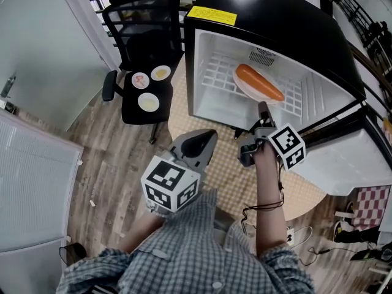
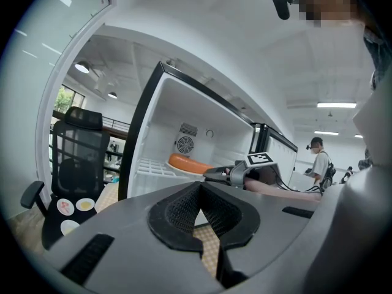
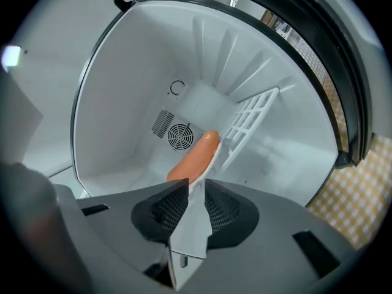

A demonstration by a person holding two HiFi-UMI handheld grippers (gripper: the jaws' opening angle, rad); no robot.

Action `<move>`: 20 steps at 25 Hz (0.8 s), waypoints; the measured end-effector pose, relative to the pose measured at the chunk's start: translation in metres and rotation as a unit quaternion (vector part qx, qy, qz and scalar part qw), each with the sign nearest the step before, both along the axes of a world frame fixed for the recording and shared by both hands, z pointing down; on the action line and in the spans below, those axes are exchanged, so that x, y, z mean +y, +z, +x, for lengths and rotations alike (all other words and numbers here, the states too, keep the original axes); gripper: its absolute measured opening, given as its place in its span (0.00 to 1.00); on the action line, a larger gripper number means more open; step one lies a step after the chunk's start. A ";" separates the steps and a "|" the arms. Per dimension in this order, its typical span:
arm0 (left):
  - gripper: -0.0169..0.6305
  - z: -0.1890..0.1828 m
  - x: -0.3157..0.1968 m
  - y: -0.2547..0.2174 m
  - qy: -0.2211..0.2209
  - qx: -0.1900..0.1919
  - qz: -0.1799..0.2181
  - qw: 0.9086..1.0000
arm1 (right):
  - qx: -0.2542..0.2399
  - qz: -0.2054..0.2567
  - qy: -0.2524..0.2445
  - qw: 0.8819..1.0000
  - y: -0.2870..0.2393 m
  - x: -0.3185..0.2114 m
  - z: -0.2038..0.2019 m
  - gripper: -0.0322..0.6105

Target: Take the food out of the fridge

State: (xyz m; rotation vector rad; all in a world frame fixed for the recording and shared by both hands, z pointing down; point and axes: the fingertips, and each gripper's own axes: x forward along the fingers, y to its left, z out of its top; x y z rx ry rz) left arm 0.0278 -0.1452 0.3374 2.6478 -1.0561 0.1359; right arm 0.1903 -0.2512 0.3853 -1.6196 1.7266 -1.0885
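Right gripper (image 3: 196,186) clamped on the white round plate (image 1: 250,93) inside the black mini fridge (image 1: 208,54).
Draw it out level so the long orange sausage (image 1: 259,82) on it cannot roll; left gripper (image 2: 201,192), closed and empty, hangs outside the fridge.

On my feed the small fridge (image 1: 275,5) has a glossy black shell and a smooth white plastic lining. Orange sausage (image 1: 259,82) looks slick and shiny, its white plate (image 1: 245,91) smooth. Right hand-held gripper (image 3: 196,185) is matt grey plastic with ribbed black pads (image 3: 168,210). The floor (image 1: 104,164) is wood-grain planks.

Tongs (image 3: 195,192) clamp plate (image 3: 191,226) rim, sausage (image 3: 195,158) on top.
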 end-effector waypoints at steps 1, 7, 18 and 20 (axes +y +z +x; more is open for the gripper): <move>0.03 0.000 0.000 0.000 0.000 0.000 0.000 1.000 | -0.007 0.001 0.002 1.000 0.000 -0.002 -0.001 0.13; 0.03 -0.003 -0.002 -0.002 -0.001 -0.004 0.002 1.000 | -0.059 -0.004 0.023 0.998 0.004 -0.012 0.002 0.13; 0.03 0.001 -0.010 0.005 -0.007 0.003 -0.009 1.000 | -0.102 -0.009 0.039 0.994 0.006 -0.017 0.006 0.13; 0.03 0.003 -0.012 0.004 -0.005 0.007 -0.008 1.000 | -0.109 -0.009 0.039 0.993 0.007 -0.017 0.006 0.13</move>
